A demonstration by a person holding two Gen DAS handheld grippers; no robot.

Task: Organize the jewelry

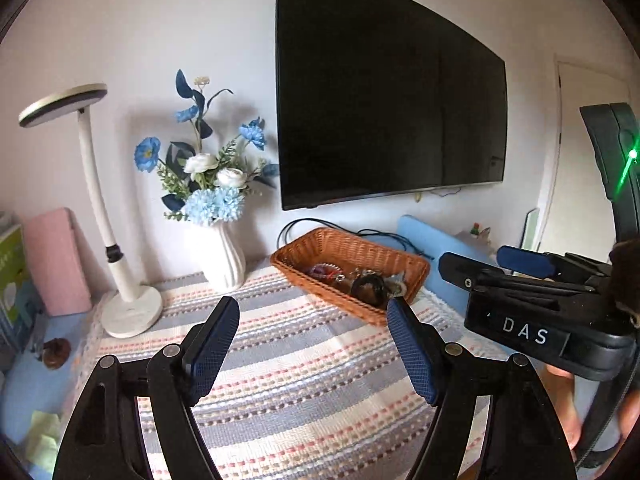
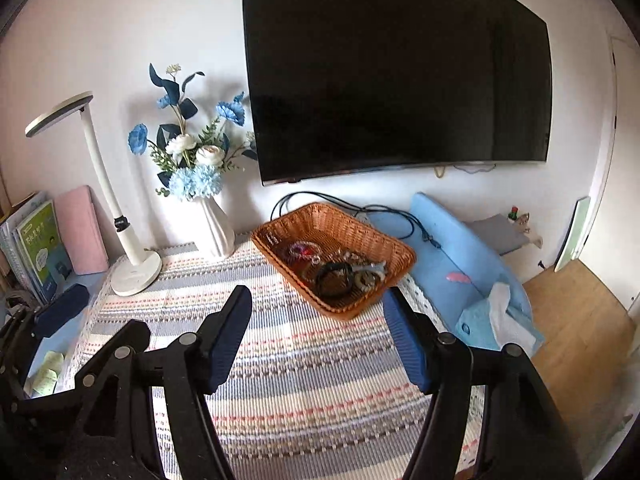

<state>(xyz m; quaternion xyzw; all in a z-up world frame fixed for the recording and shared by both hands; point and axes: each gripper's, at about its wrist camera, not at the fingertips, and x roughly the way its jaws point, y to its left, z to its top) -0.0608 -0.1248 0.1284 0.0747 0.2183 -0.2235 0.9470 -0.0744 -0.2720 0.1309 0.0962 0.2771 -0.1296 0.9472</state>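
Left wrist view: my left gripper (image 1: 312, 344) hovers with its blue-padded fingers (image 1: 212, 344) spread apart, holding nothing, above the striped woven cloth (image 1: 304, 392) on the worktop. My right gripper (image 1: 472, 272) juts in from the right, and from here I cannot tell how its fingers stand. The right wrist view settles it: my right gripper (image 2: 316, 336) is spread wide and empty too.

Beyond the fingertips sits the rectangular brown wicker basket (image 2: 280, 224), its long axis running diagonally from far-left to near-right, a corner towards me. Inside lies the tangled jewelry (image 2: 340, 272): a black bangle, beaded bracelets, pale rings. Only the right wrist view shows the blue dolphin plush (image 2: 472, 264) just right of the basket.

Further back stand a white ribbed vase of blue flowers (image 1: 224, 256), a white desk lamp (image 1: 128, 308) and a black wall television (image 1: 384, 92).
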